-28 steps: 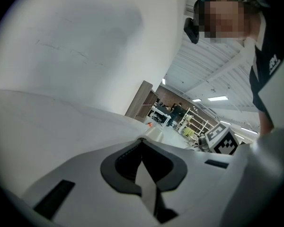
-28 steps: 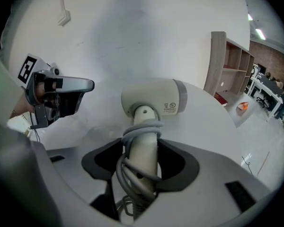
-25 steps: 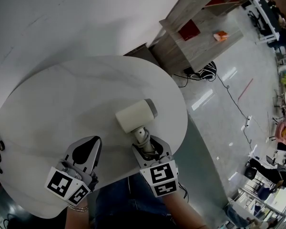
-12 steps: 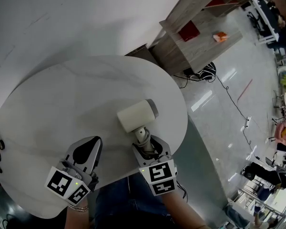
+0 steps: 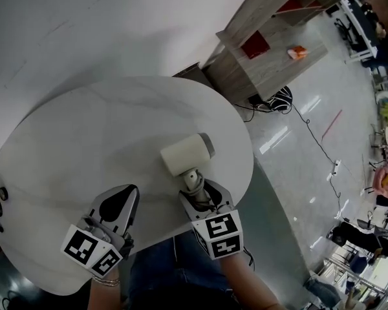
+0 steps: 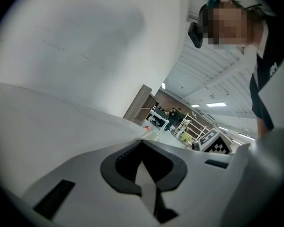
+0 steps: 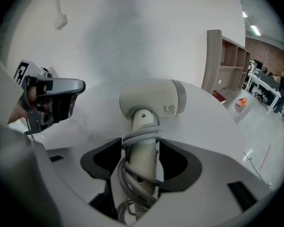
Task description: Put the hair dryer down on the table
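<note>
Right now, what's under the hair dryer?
The round white table lies under the hair dryer, whose barrel appears to rest on it. The tabletop directly beneath the barrel and cord-wrapped handle is covered, so nothing there can be checked.

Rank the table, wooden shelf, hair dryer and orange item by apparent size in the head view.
1. table
2. wooden shelf
3. hair dryer
4. orange item
The shelf and orange item stand farther from the camera, so they look smaller than they are.
</note>
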Demonstrator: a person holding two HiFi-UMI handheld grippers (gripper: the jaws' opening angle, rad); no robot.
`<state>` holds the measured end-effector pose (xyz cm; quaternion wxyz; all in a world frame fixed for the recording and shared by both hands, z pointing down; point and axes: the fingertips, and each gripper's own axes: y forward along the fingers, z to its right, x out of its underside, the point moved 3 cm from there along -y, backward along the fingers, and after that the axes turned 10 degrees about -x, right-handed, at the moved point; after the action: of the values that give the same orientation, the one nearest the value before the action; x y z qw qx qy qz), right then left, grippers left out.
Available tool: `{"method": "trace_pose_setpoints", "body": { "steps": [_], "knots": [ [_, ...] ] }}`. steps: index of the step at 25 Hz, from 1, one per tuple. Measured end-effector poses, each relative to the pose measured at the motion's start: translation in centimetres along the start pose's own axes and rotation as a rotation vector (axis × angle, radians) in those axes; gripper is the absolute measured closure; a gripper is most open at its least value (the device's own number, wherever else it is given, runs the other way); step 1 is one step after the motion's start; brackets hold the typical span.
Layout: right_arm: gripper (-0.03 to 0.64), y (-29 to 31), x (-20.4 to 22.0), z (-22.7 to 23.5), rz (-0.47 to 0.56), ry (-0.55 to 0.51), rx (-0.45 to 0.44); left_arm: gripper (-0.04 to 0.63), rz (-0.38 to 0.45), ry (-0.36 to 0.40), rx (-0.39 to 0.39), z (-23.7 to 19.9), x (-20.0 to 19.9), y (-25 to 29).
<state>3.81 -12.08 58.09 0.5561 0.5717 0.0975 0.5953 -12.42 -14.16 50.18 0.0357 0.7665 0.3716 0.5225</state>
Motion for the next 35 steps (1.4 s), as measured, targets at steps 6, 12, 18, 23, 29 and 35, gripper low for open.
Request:
{"method": "trace_pose_setpoints", "body": {
  "steps": [6, 12, 18, 23, 29, 35],
  "knots": [
    [0.354, -1.2, -1.1, 0.1, 0.015, -0.019, 0.002, 0.583, 0.014, 0.022, 0.008, 0.2, -0.9, -0.5],
    [0.408, -2.7, -2.5, -0.4, 0.016, -0.075, -0.029, 0.584, 0.057, 0.038, -0.041, -1.4, -2.9, -1.2],
    [0.554, -4.9, -4.5, -0.7, 0.080, -0.127, -0.016, 0.584, 0.117, 0.066, -0.087, -2.1, -5.5, -2.9],
    [0.583, -6.1, -6.3, -1.4, 0.123, -0.156, -0.030, 0.583, 0.148, 0.067, -0.103, -1.8, -6.6, -4.0],
    [0.592, -7.6, -8.3, -1.9, 0.168, -0.202, -0.027, 0.583, 0.164, 0.079, -0.080, -0.1, -7.2, -4.9],
    [0.592, -9.7, -10.3, -2.4, 0.224, -0.234, -0.022, 0.584, 0.187, 0.105, -0.055, 1.4, -8.2, -5.7]
  ]
}}
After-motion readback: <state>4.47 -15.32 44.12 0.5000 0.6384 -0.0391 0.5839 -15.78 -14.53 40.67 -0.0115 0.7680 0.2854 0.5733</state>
